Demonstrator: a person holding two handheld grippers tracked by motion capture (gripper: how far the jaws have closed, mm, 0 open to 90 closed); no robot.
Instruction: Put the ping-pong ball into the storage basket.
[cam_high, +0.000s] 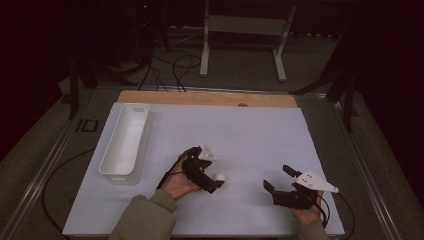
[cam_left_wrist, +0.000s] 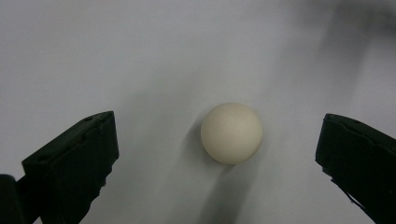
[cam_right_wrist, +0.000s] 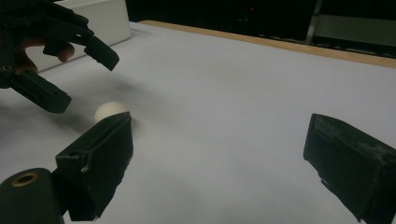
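Left gripper (cam_high: 214, 181) hangs over a small white ball (cam_left_wrist: 231, 133) with its jaws spread wide, one on each side and neither touching. That ball sits on the white table sheet (cam_high: 250, 135), near the middle front. Right gripper (cam_high: 278, 179) (also spread wide, holding nothing) rests well apart to the right. Along the sheet's left edge lies a long white bin (cam_high: 126, 141).

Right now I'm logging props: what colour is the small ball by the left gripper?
Plain cream-white, no markings; the ball shows best in the left gripper view.
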